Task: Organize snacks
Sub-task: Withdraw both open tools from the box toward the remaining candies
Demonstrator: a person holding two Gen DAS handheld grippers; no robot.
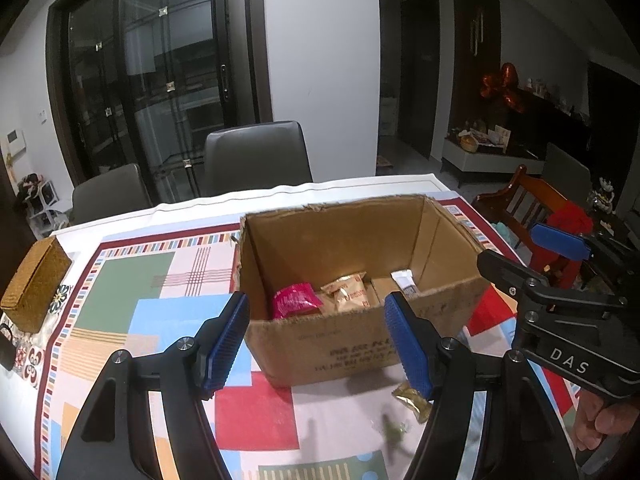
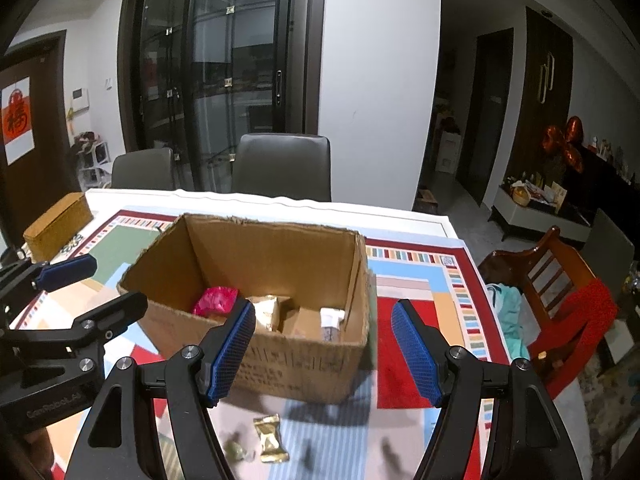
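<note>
An open cardboard box (image 1: 360, 344) (image 2: 296, 364) stands on the patterned tablecloth. Inside lie a pink packet (image 1: 294, 300) (image 2: 214, 301), a beige packet (image 1: 348, 292) (image 2: 266, 310) and a white tube (image 1: 405, 284) (image 2: 331, 322). In front of the box lie a gold wrapped snack (image 1: 414, 400) (image 2: 271, 438) and a small green wrapped candy (image 1: 394, 430) (image 2: 237, 450). My left gripper (image 1: 316, 344) is open and empty, just before the box's near wall. My right gripper (image 2: 324, 348) is open and empty, above the gold snack; it also shows in the left wrist view (image 1: 532, 256).
A woven brown box (image 1: 34, 284) (image 2: 58, 228) sits at the table's left edge. Grey chairs (image 1: 256, 158) (image 2: 282, 168) stand behind the table. A wooden chair with red cloth (image 2: 560, 300) stands to the right.
</note>
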